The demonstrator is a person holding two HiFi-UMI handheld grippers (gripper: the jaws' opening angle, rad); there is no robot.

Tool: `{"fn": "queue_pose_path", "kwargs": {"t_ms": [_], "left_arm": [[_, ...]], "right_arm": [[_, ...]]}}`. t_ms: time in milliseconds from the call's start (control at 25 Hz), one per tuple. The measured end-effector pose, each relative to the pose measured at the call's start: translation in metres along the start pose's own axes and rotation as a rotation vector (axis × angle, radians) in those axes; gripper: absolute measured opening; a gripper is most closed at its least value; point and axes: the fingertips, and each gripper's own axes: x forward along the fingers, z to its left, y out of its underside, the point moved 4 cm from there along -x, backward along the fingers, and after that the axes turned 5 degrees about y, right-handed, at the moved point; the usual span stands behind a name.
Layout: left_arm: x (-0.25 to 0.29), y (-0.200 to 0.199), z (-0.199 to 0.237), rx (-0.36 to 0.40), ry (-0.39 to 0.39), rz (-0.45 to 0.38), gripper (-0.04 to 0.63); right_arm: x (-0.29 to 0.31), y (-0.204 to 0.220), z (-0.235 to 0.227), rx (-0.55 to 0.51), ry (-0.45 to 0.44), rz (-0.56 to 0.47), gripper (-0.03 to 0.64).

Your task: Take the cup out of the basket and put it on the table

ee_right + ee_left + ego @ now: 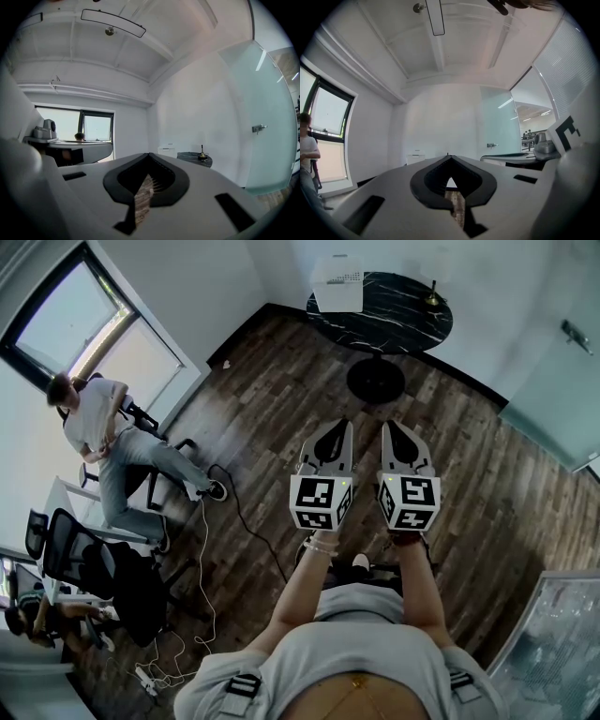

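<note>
Standing well short of the table with both pairs of jaws closed

Both grippers point level toward 12 o'clock, side by side. The left gripper (342, 426) has its jaws pressed together with nothing between them, and so has the right gripper (389, 426). The round black table (403, 320) stands well apart at 12 o'clock. A white slotted container (336, 282), probably the basket, sits at the table's 10 o'clock edge. No view shows the cup; I judge that it lies inside that container. Reaching in with the jaws closed would only knock the cup or shove the container off the edge. A small brass-coloured stand (432, 298) at the table's 2 o'clock could be toppled by a swinging right arm. Loose cable (246, 521) on the floor at 9 o'clock could catch a foot on the walk over
</note>
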Motion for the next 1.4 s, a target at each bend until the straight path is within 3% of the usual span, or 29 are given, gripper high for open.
{"fn": "queue_pose_path", "kwargs": {"t_ms": [600, 1400], "left_arm": [[0.022, 0.007, -0.006, -0.014, -0.01, 0.012, 0.006], [0.114, 0.011, 0.064, -0.036, 0.107, 0.025, 0.006]], "right_arm": [[0.005, 0.005, -0.028, 0.005, 0.015, 0.009, 0.008], [0.101, 0.0, -0.036, -0.013, 0.116, 0.0, 0.008]]}}
